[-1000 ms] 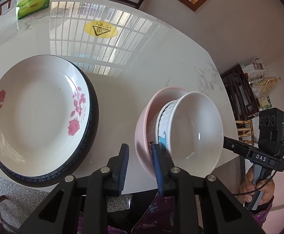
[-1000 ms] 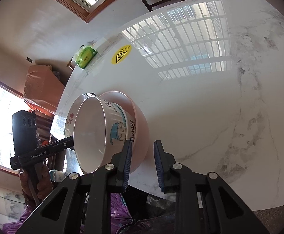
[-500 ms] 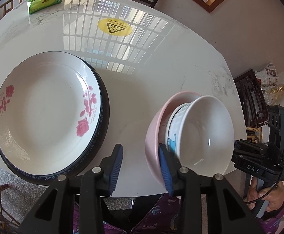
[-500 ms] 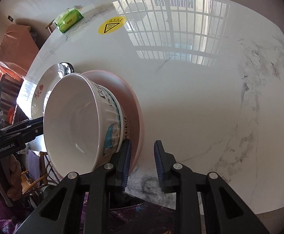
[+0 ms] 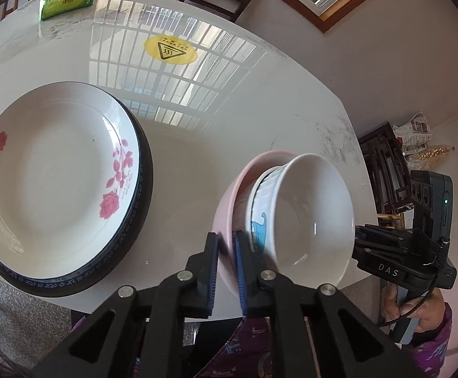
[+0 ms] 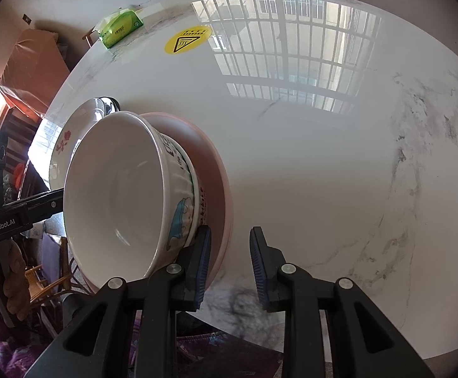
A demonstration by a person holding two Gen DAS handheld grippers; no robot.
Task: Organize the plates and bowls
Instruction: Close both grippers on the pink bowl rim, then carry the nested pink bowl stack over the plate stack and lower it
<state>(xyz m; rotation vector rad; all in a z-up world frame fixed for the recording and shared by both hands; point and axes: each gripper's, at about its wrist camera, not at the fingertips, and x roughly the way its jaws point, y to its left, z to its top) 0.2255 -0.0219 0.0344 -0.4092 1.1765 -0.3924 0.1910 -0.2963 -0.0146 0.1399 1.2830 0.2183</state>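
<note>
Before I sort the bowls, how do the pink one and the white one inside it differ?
The pink bowl is plain and wider; the white bowl is narrower, with a blue cartoon and lettering on its side. The pink bowl is the outer one, its rim pinched by the left tool; the white bowl nests inside it. Both are empty.

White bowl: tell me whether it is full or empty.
Empty: the white bowl shows a bare, clean inside, and sits nested in the pink bowl.

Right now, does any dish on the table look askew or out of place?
Yes. The white cartoon bowl sits tilted inside the pink bowl, not nested level, at the near table edge. The left tool is shut on the pink bowl's rim. No chips or spills show.
</note>
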